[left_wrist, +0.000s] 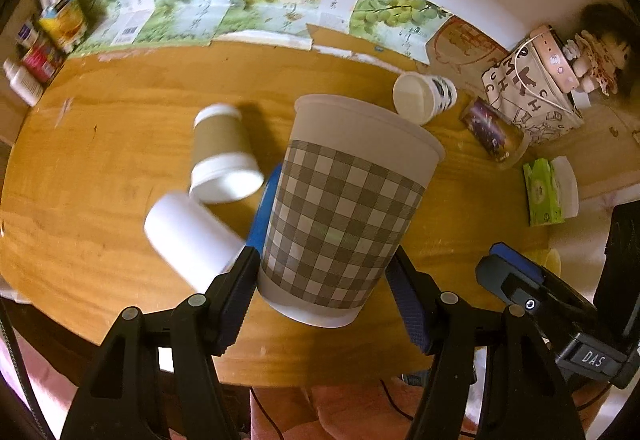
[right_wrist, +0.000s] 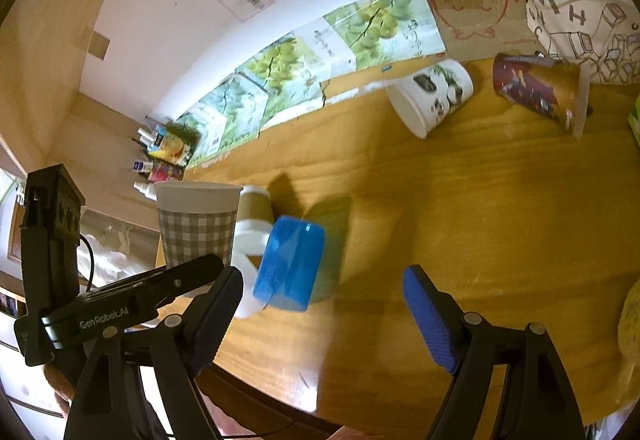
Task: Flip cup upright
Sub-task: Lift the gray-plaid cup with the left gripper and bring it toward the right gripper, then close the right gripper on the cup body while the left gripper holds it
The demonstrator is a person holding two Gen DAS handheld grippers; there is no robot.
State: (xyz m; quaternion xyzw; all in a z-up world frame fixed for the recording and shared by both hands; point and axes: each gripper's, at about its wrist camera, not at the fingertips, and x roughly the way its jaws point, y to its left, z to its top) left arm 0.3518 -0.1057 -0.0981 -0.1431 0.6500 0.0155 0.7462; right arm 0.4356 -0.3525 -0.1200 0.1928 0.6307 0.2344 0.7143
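My left gripper (left_wrist: 324,276) is shut on the base of a grey-checked paper cup (left_wrist: 344,208). It holds the cup mouth-up, slightly tilted, above the wooden table (left_wrist: 120,144). The same cup shows in the right wrist view (right_wrist: 196,220), held by the left gripper. My right gripper (right_wrist: 320,304) is open and empty above the table, to the right of a blue cup (right_wrist: 290,264) lying on its side. The blue cup is mostly hidden behind the checked cup in the left wrist view (left_wrist: 264,208).
A brown-sleeved cup (left_wrist: 222,156) and a white cup (left_wrist: 188,240) lie on their sides at the left. A panda-print cup (right_wrist: 432,96) and a dark red cup (right_wrist: 540,92) lie at the back right. A printed bag (left_wrist: 532,96) and a green tissue pack (left_wrist: 544,192) sit at the right.
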